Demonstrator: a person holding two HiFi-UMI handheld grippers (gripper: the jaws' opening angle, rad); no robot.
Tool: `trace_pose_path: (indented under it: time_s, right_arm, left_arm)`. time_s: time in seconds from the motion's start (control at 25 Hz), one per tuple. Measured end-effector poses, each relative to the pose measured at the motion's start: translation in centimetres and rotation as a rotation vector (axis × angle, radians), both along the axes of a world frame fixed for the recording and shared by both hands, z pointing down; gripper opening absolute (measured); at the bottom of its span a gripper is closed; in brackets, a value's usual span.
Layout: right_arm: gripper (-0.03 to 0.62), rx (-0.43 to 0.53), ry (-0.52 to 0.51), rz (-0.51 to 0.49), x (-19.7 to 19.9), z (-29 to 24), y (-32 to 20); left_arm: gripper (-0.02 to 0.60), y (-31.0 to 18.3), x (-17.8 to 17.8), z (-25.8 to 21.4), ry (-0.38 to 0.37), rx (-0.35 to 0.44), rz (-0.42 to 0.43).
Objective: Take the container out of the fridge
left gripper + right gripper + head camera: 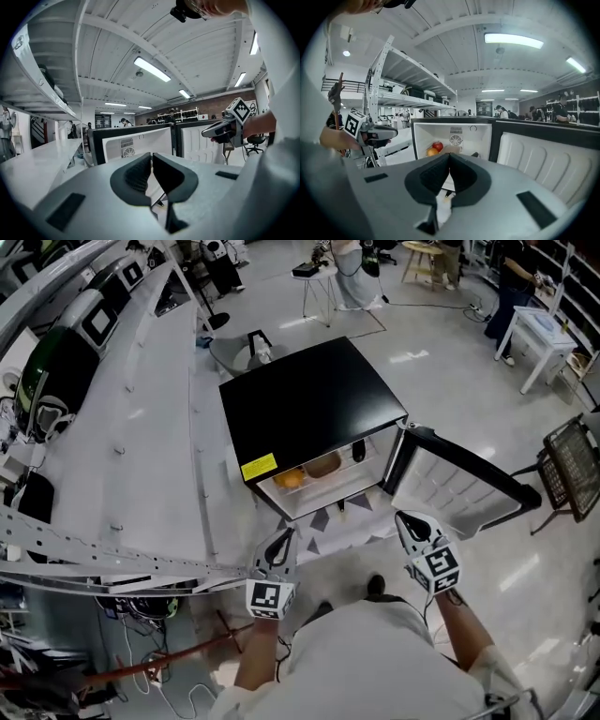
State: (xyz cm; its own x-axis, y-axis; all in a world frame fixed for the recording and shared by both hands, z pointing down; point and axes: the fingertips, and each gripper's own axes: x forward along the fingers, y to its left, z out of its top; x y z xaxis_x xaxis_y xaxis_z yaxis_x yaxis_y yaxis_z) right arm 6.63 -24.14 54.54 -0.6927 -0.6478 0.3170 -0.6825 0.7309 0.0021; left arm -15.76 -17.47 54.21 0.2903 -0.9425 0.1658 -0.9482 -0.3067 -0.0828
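Observation:
A black mini fridge [309, 399] stands on the floor with its door [459, 486] swung open to the right. On its shelf sit a brownish container [323, 465], an orange fruit [291, 478] and a small dark item [358, 451]. In the right gripper view a red apple [437, 146] and an orange [432, 152] show inside. My left gripper [279, 542] hangs in front of the fridge's left corner, shut and empty [152, 161]. My right gripper [410, 521] hovers before the open door, also shut with nothing in it [449, 159].
A long white shelf rack [141, 427] runs along the fridge's left side. A white table [544, 334] and a wire rack [572, 465] stand to the right. People work at the far end of the room. Cables lie on the floor at lower left.

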Motion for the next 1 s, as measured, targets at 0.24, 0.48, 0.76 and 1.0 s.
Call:
trace_pose_path:
  time_s: [0.24, 0.48, 0.76, 1.0]
  right_arm:
    - [0.006, -0.030, 0.005, -0.092, 0.7, 1.1, -2.0]
    - [0.006, -0.063, 0.004, -0.160, 1.4, 2.4, -3.4]
    - [0.006, -0.092, -0.004, -0.199, 1.8, 3.6, -4.1]
    - [0.006, -0.103, -0.003, -0.174, 1.5, 4.1, -4.6]
  left_arm:
    - [0.006, -2.7, 2.8, 0.4, -0.073, -0.004, -0.046]
    - [0.008, -6.2, 5.1, 1.0, -0.157, 0.000, -0.064]
    - [0.049, -9.4, 6.5, 4.2, -0.300, -0.046, -0.103]
    - [0.080, -11.9, 7.5, 7.4, -0.429, -0.096, -0.054]
